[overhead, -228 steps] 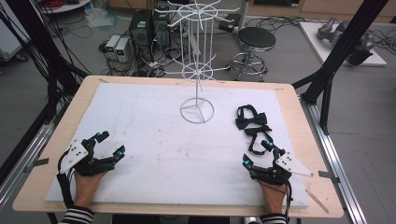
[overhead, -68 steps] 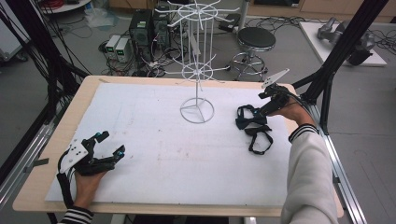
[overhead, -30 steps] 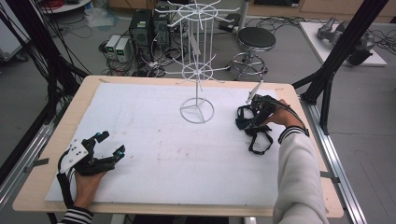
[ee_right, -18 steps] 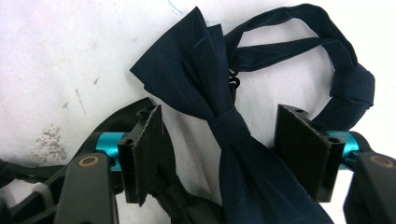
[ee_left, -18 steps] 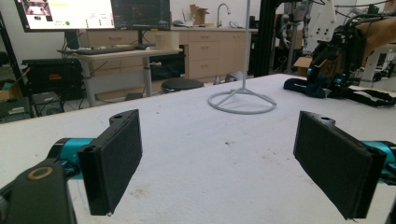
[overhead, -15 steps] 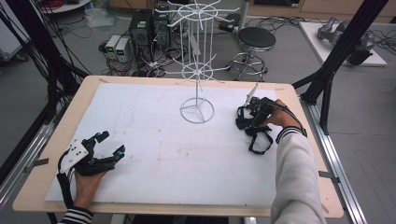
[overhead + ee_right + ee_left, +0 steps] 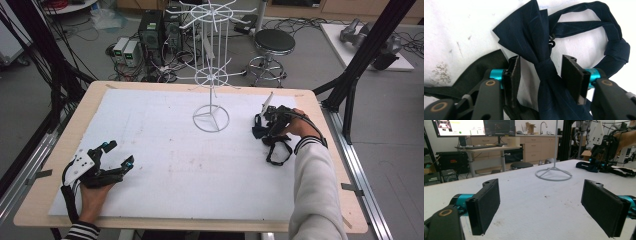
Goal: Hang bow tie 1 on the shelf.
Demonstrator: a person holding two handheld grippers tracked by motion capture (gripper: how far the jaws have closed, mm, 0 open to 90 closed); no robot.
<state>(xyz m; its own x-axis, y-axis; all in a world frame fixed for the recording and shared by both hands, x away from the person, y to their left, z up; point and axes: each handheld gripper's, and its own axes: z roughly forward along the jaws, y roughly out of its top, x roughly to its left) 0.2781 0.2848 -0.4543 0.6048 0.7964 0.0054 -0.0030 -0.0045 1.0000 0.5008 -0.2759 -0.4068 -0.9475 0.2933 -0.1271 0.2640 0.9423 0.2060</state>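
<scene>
A navy bow tie [image 7: 531, 32] lies on the white table top, its strap looped to the right. My right gripper [image 7: 542, 60] is down over it, and its jaws have just been closing with the tie's middle knot [image 7: 545, 68] between them. A gap still shows on each side of the knot, so the gripper is open. In the high view the right gripper [image 7: 266, 124] sits at the far right, over the navy tie [image 7: 257, 132]. A black bow tie [image 7: 278, 150] lies just nearer. My left gripper [image 7: 119, 152] rests open and empty at the near left.
A white wire display stand [image 7: 210, 75] rises from its ring base [image 7: 211, 119] at the far middle of the white board [image 7: 165, 180]. In the left gripper view, the open left gripper [image 7: 541, 195] faces that base [image 7: 553, 173]. The black tie [image 7: 481, 65] lies under the right gripper.
The right hand went from the near right edge to the bow ties at the far right and came down low onto them. The left hand has stayed in place.
</scene>
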